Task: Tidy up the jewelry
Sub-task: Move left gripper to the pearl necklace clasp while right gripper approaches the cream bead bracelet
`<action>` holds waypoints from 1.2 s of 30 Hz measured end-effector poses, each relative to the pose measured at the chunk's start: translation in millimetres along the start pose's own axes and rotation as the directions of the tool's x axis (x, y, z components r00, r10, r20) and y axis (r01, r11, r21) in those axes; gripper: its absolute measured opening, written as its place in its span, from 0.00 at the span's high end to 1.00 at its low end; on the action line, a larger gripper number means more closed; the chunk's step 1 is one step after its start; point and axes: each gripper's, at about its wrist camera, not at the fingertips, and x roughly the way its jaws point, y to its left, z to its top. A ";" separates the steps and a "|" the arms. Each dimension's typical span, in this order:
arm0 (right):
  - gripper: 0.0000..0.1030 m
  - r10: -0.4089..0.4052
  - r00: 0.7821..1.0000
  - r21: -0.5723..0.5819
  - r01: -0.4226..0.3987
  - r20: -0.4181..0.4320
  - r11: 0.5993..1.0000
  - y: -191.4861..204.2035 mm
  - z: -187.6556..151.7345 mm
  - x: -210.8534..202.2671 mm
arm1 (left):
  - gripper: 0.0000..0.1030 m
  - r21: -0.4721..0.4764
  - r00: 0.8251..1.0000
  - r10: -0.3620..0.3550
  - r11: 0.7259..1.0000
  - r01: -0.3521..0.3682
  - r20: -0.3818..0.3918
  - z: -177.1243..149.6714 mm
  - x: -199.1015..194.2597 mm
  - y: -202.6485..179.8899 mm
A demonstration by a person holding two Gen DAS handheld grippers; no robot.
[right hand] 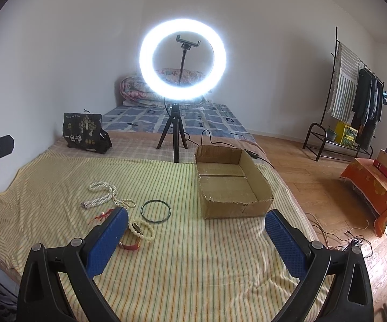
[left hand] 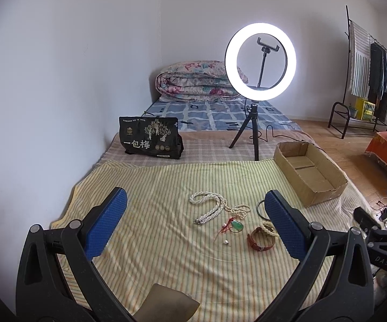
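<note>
While both tongs (left hand: 196,221) (right hand: 196,237) gape empty: ring light (right hand: 182,59) and black bag (right hand: 84,133) behind cardboard box (right hand: 258,185).

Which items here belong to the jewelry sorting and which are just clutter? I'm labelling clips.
Job: pearl necklace, green pendant, dark bangle, bead bracelet, red-strap watch, cardboard box.
Clutter: ring light, black bag, folded quilt, clothes rack.

"一包梅" on black bag (left hand: 150,138)
</note>
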 end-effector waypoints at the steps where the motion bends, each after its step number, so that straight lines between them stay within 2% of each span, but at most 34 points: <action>1: 0.00 -0.003 1.000 -0.007 0.003 -0.002 1.000 0.1 1.8 2.3 | 0.00 0.006 1.000 0.006 1.000 -0.006 -0.004 1.2 3.2 1.4; 4: 0.00 0.013 1.000 -0.027 -0.013 -0.016 1.000 -2.8 5.0 11.0 | 0.00 0.012 1.000 0.006 1.000 -0.006 -0.025 5.5 13.7 9.7; 6: 0.00 0.064 0.998 -0.041 -0.066 -0.028 0.997 -3.1 7.1 18.8 | 0.00 0.022 0.999 0.004 1.000 -0.003 -0.034 7.7 21.1 14.0; 9: 0.01 0.117 0.991 -0.043 -0.120 -0.068 0.992 -5.3 10.2 34.4 | 0.00 0.058 0.999 -0.009 0.998 0.012 -0.054 12.9 33.4 16.4; 12: 0.04 0.131 0.985 -0.040 -0.136 -0.113 0.990 -8.5 12.4 53.3 | 0.00 0.072 0.996 -0.027 0.997 0.033 -0.080 18.1 50.0 19.6; 15: 0.07 0.164 0.971 -0.011 -0.168 -0.174 0.986 -12.9 12.4 73.5 | 0.00 0.077 0.994 -0.031 0.996 0.039 -0.101 21.2 65.5 22.8; 19: 0.11 0.212 0.946 0.048 -0.207 -0.247 0.977 -19.2 8.2 100.5 | 0.01 0.064 0.987 -0.077 0.994 0.086 -0.138 21.4 84.1 25.7; 22: 0.11 0.220 0.931 0.053 -0.214 -0.293 0.975 -18.3 2.4 118.5 | 0.11 0.037 0.976 -0.109 0.992 0.118 -0.187 17.6 102.9 28.2; 26: 0.12 0.278 0.897 0.076 -0.268 -0.343 0.960 -11.7 -2.2 135.2 | 0.23 0.001 0.953 -0.146 0.988 0.152 -0.266 6.1 127.5 31.1; 31: 0.20 0.345 0.852 0.146 -0.313 -0.393 0.939 -8.6 -9.4 154.4 | 0.28 -0.032 0.923 -0.197 0.980 0.197 -0.332 -7.0 148.0 30.3; 36: 0.23 0.347 0.834 0.119 -0.329 -0.429 0.937 1.6 -14.4 166.4 | 0.31 -0.026 0.894 -0.230 0.971 0.239 -0.383 -18.1 164.5 23.3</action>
